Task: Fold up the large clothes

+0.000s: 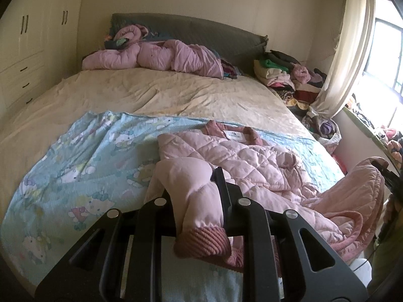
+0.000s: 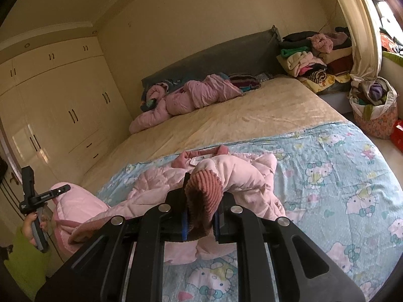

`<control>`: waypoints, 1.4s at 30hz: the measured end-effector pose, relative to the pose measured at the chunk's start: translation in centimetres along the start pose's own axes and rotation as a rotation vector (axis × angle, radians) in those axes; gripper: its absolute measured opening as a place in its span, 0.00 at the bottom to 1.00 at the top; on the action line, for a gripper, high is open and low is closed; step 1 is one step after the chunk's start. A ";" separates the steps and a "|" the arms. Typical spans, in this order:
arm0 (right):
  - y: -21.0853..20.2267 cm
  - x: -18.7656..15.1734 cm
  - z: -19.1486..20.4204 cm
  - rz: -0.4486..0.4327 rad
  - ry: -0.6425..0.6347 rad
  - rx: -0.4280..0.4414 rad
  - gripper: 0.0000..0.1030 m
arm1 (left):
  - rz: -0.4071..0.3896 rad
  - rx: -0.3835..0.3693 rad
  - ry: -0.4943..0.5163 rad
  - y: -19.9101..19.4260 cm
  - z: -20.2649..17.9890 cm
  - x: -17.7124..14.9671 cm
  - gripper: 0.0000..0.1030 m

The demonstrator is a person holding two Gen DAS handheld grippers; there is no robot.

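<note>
While the soft, puffy pink quilted jacket [image 1: 246, 161] sprawls on the blue cartoon-print blanket [image 1: 75, 166], left gripper [image 1: 199, 188] and right gripper [image 2: 201, 214] each pinch a ribbed cuff, sensible holds for light, floppy sleeves.

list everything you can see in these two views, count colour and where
quilted jacket: one, pale pink with darker ribbed cuffs, on the blue sheet at the near end of the bed
cartoon-cat sheet: one, light blue, over the near end of the bed
bedspread: one, cream, over the rest of the bed
crumpled duvet: one, pink, by the headboard
headboard: one, grey, against the far wall
clothes pile: one, mixed colours, beside the bed near the curtain
laundry basket: one, patterned, full, on the floor
wardrobe: one, cream, along the side wall
curtain: one, cream, by the window
left tool: one, black, shut on one sleeve
right tool: one, black, shut on a ribbed cuff
</note>
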State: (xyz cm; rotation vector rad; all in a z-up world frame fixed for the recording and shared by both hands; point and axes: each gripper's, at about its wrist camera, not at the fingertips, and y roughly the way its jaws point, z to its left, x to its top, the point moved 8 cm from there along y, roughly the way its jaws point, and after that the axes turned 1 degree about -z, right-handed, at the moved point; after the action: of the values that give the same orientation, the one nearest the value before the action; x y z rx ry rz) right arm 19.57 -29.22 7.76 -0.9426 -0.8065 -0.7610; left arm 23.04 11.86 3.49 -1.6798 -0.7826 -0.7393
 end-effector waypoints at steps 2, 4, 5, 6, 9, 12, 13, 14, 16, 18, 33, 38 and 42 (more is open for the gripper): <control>0.2 0.5 -0.1 -0.004 0.000 -0.002 0.13 | -0.004 0.000 -0.005 0.2 0.1 0.5 0.13; 0.5 1.1 -0.3 -0.010 -0.001 -0.007 0.13 | -0.007 0.001 -0.007 0.3 0.1 0.9 0.13; 0.7 1.4 -0.3 -0.013 0.000 -0.008 0.12 | -0.009 0.002 -0.007 0.4 0.1 1.2 0.13; 0.9 1.7 -0.4 -0.015 0.000 -0.008 0.13 | -0.011 0.003 -0.006 0.5 0.2 1.5 0.13; 1.6 2.8 -0.5 -0.021 -0.008 -0.015 0.12 | -0.014 0.007 -0.016 1.1 0.2 2.5 0.13; 2.3 3.9 -0.6 -0.028 -0.005 -0.017 0.12 | -0.015 0.010 -0.033 1.7 0.5 3.4 0.13; 2.6 4.2 -0.7 -0.029 -0.007 -0.020 0.12 | -0.014 0.014 -0.035 1.9 0.6 3.6 0.13; 3.0 4.6 -0.8 -0.032 -0.009 -0.026 0.12 | -0.015 0.016 -0.037 2.1 0.8 3.9 0.13; 3.7 5.1 -1.0 -0.035 -0.006 -0.031 0.12 | -0.020 0.020 -0.050 2.6 1.1 4.5 0.13; 4.5 5.6 -1.4 -0.036 0.005 -0.038 0.12 | -0.019 0.027 -0.062 3.1 1.3 4.8 0.13; 10.8 5.6 -4.7 0.012 0.043 -0.096 0.12 | 0.006 0.100 -0.068 9.3 2.1 5.3 0.13; 12.6 5.4 -5.6 0.026 0.045 -0.128 0.12 | 0.017 0.122 -0.063 11.1 2.6 5.2 0.13; 13.9 5.0 -6.4 0.042 0.043 -0.159 0.13 | 0.028 0.138 -0.051 12.6 2.8 5.0 0.13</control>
State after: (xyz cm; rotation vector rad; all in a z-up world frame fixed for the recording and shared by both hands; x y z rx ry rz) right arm 35.24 -30.59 4.38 -1.0783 -0.6941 -0.8155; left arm 36.37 12.80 -0.18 -1.5875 -0.8262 -0.6113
